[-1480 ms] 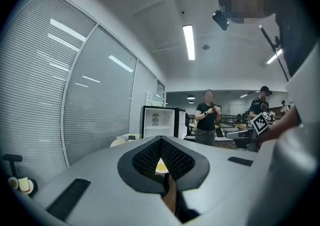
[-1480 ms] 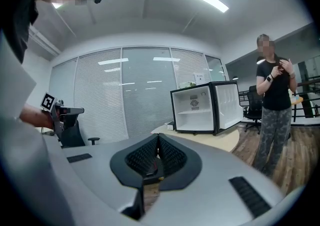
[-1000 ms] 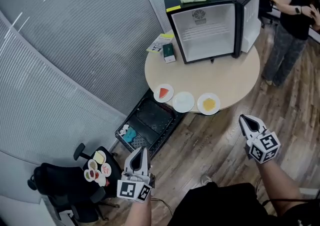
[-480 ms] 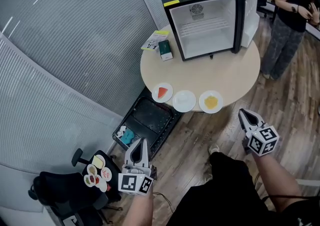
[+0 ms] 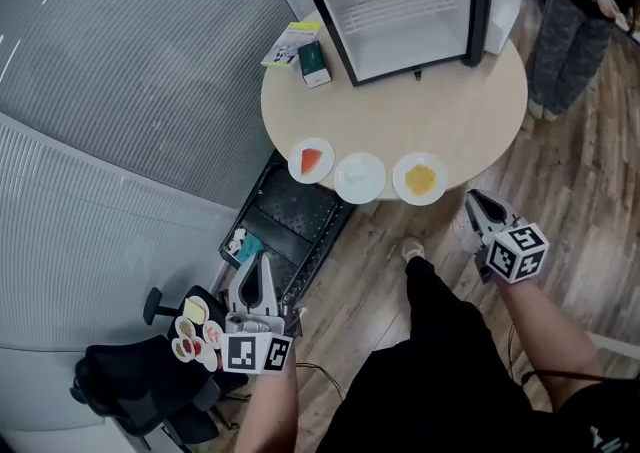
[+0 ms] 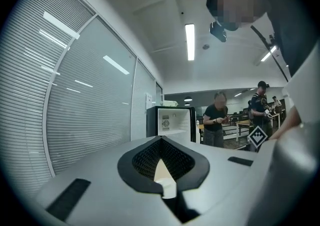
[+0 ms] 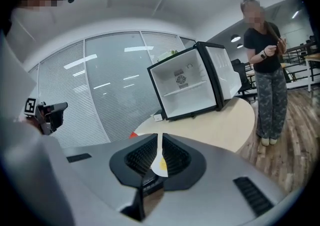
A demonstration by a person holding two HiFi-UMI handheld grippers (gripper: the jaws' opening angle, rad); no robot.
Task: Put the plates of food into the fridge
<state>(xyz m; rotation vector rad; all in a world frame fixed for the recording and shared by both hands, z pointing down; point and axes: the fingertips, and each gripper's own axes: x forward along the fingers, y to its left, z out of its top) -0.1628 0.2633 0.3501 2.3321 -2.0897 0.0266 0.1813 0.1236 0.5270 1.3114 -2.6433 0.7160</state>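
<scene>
With left gripper (image 5: pixel 262 266) and right gripper (image 5: pixel 474 203) pressed together, empty, farther from the open fridge (image 5: pixel 400 1) than the three plates (image 5: pixel 359 178) lined up before it, spread the right one, pinch the nearest rim, carry level.

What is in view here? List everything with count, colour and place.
Table: one, beige, round, upper centre.
Mini fridge: one, black, white inside, door open, on the table's far side.
Plates: three, white, along the table's near edge; left one has red food, right one yellow.
Box: one, dark green, left of the fridge.
Leaflet: one, pale, beside the box.
Crate: one, black, floor beside the table.
Chair: one, black, lower left.
Bystander: one, black top, top right.
Left gripper: grey, shut, empty, lower left.
Right gripper: grey, shut, empty, lower right.
</scene>
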